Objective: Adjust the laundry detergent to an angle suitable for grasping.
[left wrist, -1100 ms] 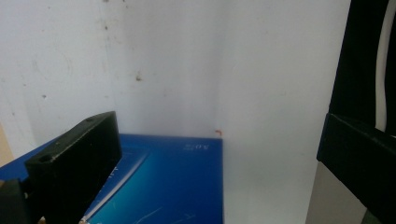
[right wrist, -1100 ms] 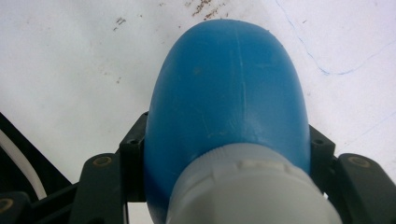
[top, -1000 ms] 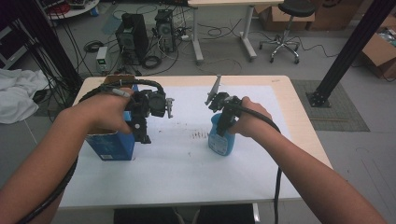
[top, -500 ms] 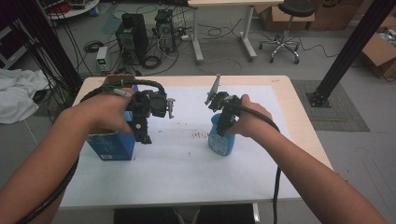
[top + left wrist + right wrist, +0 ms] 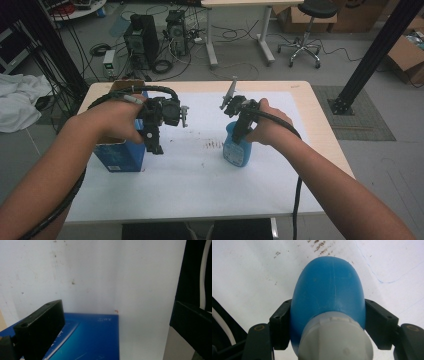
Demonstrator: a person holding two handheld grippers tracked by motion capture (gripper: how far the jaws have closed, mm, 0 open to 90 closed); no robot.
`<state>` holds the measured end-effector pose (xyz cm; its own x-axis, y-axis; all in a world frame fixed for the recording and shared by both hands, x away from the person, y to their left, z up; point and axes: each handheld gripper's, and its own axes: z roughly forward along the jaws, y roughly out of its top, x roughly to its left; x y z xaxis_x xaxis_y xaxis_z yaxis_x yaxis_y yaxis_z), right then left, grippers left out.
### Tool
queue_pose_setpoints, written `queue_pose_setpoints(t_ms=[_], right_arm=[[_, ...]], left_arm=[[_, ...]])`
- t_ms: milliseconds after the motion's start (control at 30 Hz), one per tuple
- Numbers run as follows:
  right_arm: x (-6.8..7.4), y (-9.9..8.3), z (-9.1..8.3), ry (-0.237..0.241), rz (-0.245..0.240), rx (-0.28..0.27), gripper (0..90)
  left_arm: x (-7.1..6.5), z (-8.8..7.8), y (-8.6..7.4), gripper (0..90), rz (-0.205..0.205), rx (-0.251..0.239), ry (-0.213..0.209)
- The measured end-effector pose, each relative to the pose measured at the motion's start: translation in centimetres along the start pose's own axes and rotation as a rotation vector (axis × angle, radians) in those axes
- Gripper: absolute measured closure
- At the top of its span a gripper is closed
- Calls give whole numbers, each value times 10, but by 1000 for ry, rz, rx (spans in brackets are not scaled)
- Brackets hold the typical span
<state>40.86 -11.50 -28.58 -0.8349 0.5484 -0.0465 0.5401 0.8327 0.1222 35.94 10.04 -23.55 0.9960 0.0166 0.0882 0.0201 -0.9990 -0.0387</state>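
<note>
In the right gripper view, we look down along the right gripper, whose two black jaws sit low in the frame on either side of a blue bottle. Its jaws have just been opening, with the bottle between them. Each jaw lies right against the bottle's rounded side; we cannot tell whether the pads still press on it. The bottle's pale cap bulges at the bottom centre of the frame, and its blue body stretches up toward the middle. Beneath it lies a white table surface with dark specks at the upper centre and a thin blue pen line at the upper right.

In the high view, we see the right gripper just right of centre, over the upright blue bottle, with the person's right hand wrapped around it.

In the left gripper view, the left gripper has its jaws spread wide, one at the lower left and one at the right edge, with nothing between the pads. A blue box fills the bottom centre, below the left jaw.

In the high view, the left gripper sits left of centre, hanging beside the blue box, which stands on the white table surface. The person's left hand holds it. The box and bottle stand well apart.
</note>
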Motion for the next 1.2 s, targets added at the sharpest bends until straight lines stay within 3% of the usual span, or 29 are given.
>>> queue_pose_setpoints(t_ms=[267,400,767,900,1200], right_arm=[[0,1,1,6,-8,8,283],[1,1,3,-2,-3,11,211],[1,1,2,10,-17,11,203],[2,0,0,-10,-14,5,133],[2,-1,-4,-4,-24,-3,91]], left_arm=[[1,0,-3,3,-5,4,-3],[0,1,-3,3,-7,3,-5],[1,1,0,3,-3,5,-9],[1,1,1,1,-3,6,-5],[0,1,2,1,-1,8,-6]])
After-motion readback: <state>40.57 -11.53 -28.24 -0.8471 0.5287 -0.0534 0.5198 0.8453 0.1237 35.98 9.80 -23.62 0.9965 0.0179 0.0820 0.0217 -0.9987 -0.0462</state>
